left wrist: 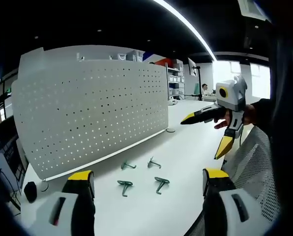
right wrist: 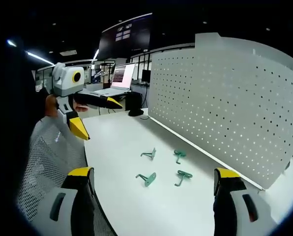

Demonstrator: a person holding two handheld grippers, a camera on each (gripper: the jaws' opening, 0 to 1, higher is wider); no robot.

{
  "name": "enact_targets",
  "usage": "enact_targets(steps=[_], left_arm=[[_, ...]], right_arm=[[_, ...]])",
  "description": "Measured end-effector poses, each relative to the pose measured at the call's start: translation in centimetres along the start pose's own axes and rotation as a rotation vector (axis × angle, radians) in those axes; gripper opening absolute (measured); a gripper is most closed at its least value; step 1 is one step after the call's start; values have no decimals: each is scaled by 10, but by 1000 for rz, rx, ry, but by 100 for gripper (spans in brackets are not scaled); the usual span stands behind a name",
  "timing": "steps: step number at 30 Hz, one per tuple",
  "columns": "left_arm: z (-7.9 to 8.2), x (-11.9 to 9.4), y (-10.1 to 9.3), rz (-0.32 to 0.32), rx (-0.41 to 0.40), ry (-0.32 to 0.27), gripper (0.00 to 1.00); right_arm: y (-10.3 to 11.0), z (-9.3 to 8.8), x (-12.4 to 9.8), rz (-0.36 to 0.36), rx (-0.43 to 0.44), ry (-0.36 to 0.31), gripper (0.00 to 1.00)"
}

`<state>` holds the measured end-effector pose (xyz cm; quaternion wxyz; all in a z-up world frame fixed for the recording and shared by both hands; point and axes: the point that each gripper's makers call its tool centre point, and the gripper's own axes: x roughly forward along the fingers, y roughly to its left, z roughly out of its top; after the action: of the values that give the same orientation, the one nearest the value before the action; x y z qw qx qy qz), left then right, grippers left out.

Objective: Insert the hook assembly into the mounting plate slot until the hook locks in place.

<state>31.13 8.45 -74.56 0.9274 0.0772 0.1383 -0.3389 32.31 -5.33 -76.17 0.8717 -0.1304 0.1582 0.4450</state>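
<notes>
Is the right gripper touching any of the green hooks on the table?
Apart. In the left gripper view the right gripper hangs open in the air, well above the white table, far from the four green hooks.

A pegboard panel (left wrist: 92,108) stands upright on the table (left wrist: 186,142), ahead of the left gripper (left wrist: 149,184) and to its left; in the right gripper view it stands ahead of the right gripper (right wrist: 154,184) and to its right. Four hooks (left wrist: 126,187) lie on the table just beyond the jaws, between them and the panel's foot, two nearer and two farther. Each gripper sits off to the other's side, held up above the table edge. A mesh chair back (right wrist: 48,157) is near the left jaw in the right gripper view.
</notes>
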Motion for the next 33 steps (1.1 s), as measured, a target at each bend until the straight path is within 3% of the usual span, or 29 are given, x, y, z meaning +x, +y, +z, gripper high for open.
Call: enact_targets(steps=[19, 33], left_arm=[[0, 0, -1, -4, 6, -2, 93], [0, 0, 0, -1, 4, 1, 92]], right_arm=[[-4, 3, 0, -14, -3, -3, 95], [-18, 21, 10, -16, -31, -29, 88]])
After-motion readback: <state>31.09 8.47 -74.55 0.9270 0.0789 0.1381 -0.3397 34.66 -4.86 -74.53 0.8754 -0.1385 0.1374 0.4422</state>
